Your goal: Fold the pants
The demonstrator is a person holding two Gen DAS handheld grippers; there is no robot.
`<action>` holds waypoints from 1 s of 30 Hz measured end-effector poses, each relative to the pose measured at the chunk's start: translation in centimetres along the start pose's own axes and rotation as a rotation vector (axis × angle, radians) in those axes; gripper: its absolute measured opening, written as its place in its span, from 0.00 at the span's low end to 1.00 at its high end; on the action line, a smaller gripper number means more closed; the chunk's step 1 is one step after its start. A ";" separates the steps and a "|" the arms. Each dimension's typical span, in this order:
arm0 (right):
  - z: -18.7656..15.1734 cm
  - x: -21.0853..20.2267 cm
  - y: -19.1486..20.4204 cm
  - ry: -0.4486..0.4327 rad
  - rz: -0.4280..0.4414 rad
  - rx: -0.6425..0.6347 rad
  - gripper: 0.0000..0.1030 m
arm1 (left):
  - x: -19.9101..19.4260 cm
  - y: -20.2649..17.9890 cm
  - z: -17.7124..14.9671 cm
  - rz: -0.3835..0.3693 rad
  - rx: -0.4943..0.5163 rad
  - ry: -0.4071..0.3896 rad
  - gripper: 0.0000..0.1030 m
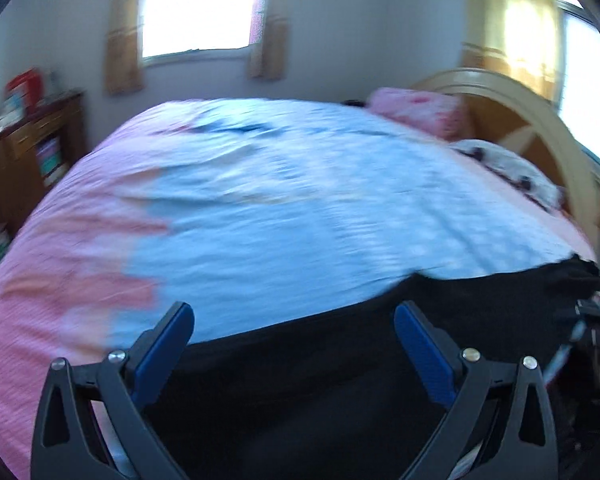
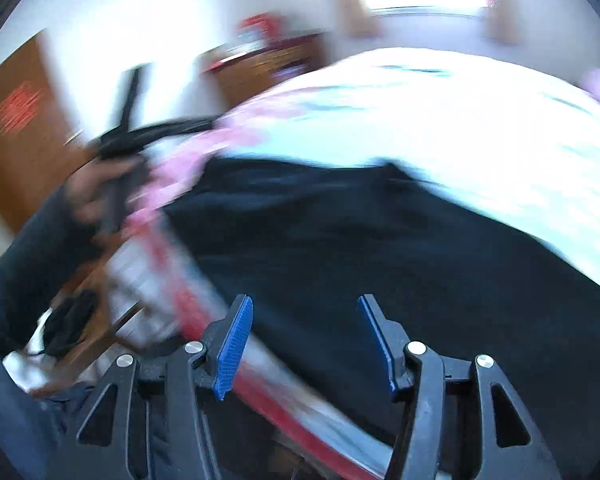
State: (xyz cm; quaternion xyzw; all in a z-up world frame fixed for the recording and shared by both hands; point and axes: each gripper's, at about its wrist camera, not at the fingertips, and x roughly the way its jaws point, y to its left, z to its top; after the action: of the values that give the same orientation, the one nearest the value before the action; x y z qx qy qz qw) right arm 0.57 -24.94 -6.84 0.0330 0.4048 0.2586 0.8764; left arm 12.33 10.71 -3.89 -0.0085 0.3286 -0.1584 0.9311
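- The black pants (image 1: 340,380) lie spread flat at the near edge of the bed (image 1: 260,208), on its light blue and pink cover.
- The left gripper (image 1: 294,322) is above the pants, its jaws wide apart and empty.
- The right gripper (image 2: 305,314) is above the same pants, its jaws also apart, with nothing between them.

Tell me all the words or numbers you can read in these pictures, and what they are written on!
None can be read; both pictures are motion-blurred.
Red mark on the brown door: could be writing or decoration, too blurred to tell.
Red box on the wooden cabinet: any print is too blurred to read.
Books on the cabinet's shelf: spines too small and blurred.
Black pants: no label visible.
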 end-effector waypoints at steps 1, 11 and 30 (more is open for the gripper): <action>-0.3 -1.8 -2.4 -0.021 -0.033 0.074 0.55 | 0.7 -1.7 0.4 -0.039 0.012 -0.003 1.00; -3.9 -25.0 -24.5 -0.306 -0.518 0.545 0.55 | 9.9 -15.2 0.8 -0.285 0.130 0.076 1.00; -3.7 -22.1 -30.4 -0.159 -0.548 0.519 0.07 | 14.3 -16.4 -3.1 -0.236 0.117 0.173 1.00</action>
State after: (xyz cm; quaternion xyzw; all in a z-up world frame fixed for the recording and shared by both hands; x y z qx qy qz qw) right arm -1.04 -62.41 -2.19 0.1642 0.3814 -0.0995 0.9042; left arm 16.17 -8.93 -13.09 0.0208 0.3945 -0.2856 0.8731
